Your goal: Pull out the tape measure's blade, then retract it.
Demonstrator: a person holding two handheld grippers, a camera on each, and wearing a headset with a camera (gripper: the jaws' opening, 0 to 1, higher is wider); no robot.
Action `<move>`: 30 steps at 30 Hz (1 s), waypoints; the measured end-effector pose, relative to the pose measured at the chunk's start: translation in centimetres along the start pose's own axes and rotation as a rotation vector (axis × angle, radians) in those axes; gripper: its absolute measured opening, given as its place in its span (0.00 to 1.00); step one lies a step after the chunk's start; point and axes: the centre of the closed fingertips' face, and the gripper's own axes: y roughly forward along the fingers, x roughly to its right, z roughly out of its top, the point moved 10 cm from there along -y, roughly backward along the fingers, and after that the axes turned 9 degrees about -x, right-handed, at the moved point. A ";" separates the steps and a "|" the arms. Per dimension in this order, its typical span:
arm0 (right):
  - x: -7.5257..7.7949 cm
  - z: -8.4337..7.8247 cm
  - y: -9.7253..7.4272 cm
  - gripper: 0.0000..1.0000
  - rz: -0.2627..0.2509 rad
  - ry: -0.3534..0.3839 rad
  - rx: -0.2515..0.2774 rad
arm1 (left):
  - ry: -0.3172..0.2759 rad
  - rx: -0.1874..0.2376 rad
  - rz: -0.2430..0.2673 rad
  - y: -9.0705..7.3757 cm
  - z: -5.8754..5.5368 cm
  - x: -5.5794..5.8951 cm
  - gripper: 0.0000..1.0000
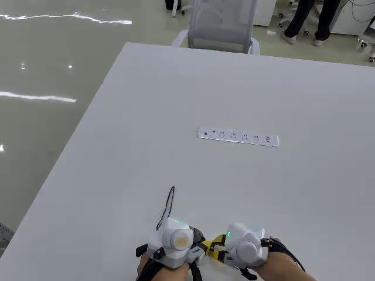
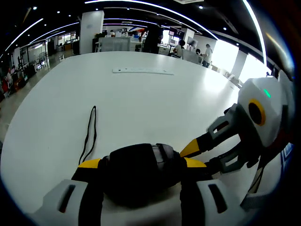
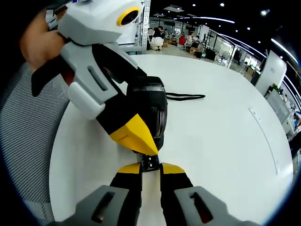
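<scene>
The left gripper view showed the left gripper (image 2: 141, 165) clamped across the black tape measure (image 3: 151, 110), which sat at the near edge of the white table (image 1: 234, 88); the right gripper view showed the right gripper (image 3: 150, 168) pinched together on its blade tip (image 3: 149, 161). In the head view both gripper bodies hid most of the case, with only its strap (image 1: 168, 208) lying clear

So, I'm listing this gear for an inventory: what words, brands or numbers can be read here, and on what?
Nothing reads clearly.
Yellow finger pad against the tape measure: one short line of dark print, too small to read.
Power strip: marks by the sockets, too small to read.
Tape measure: no label shows on its black case.
</scene>
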 end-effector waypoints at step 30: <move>0.0 1.2 0.7 0.13 -0.006 -0.008 0.007 | -0.030 0.015 -0.021 0.0 0.0 -0.2 0.64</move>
